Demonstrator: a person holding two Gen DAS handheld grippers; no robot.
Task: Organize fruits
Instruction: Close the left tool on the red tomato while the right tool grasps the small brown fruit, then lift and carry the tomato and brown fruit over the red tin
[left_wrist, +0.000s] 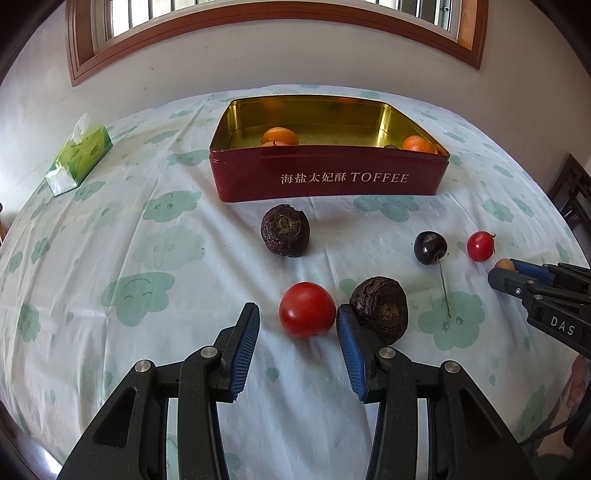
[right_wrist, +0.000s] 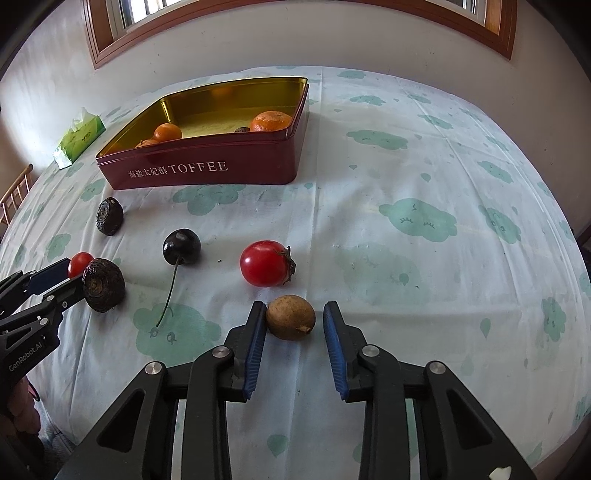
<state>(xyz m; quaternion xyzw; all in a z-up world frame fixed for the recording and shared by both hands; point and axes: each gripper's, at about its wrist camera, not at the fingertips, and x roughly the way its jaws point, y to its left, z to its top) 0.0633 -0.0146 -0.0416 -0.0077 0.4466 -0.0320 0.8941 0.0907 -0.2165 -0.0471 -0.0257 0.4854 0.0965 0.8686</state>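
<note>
Nearest, the left gripper (left_wrist: 297, 314) stands apart around a red tomato (left_wrist: 306, 309); the right gripper (right_wrist: 293, 315) brackets a brown fruit (right_wrist: 290, 316), right pad not touching. Cherry (right_wrist: 181, 246) and other fruits lie loose; only oranges (left_wrist: 280, 136) sit in the toffee tin (left_wrist: 328, 177) beyond.

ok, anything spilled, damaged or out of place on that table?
Nothing stands out. The red tin sits upright on the cloth with oranges inside. The loose fruit in front of it looks intact, and there is no spill.
</note>
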